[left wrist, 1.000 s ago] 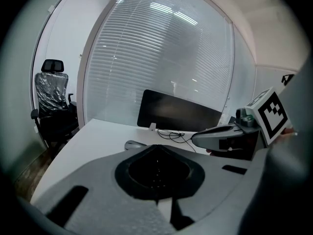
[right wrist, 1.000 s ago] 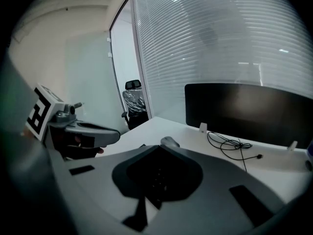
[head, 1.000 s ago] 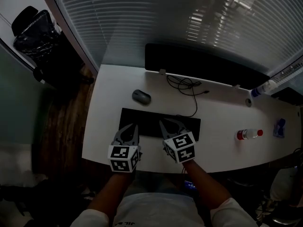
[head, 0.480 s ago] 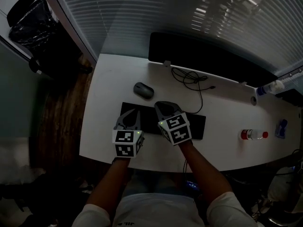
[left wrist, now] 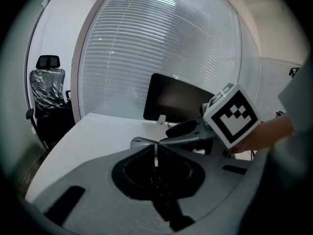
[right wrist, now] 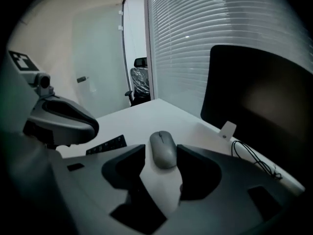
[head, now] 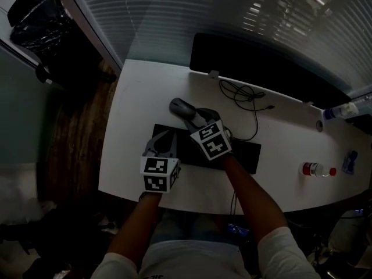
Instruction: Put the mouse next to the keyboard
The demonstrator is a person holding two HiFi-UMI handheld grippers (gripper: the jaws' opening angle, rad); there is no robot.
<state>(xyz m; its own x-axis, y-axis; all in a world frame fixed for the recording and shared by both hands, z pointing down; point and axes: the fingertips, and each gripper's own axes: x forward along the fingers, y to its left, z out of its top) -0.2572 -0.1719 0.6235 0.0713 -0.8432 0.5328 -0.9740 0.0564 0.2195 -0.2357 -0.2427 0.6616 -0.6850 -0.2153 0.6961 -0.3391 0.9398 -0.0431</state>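
Note:
A grey mouse (head: 181,106) (right wrist: 163,149) lies on the white desk (head: 139,103), just beyond the left end of the black keyboard (head: 238,153). My right gripper (head: 194,117) (right wrist: 161,156) reaches over the keyboard to it. Its jaws have just been opening and now stand open with the mouse's near end between the tips, not pressed. My left gripper (head: 163,142) (left wrist: 156,149) hovers over the keyboard's left end, shut with nothing in it. In the left gripper view the mouse (left wrist: 140,142) shows just past the jaw tips.
A dark monitor (head: 261,68) stands at the desk's back edge, a coiled cable (head: 244,96) in front of it. A red-capped bottle (head: 317,169) and a small blue item (head: 350,160) lie at the right. An office chair (head: 35,22) stands off the left.
My right gripper has moved forward and left from over the keyboard down to the mouse, and its jaws have parted. The left gripper has edged forward and sunk a little.

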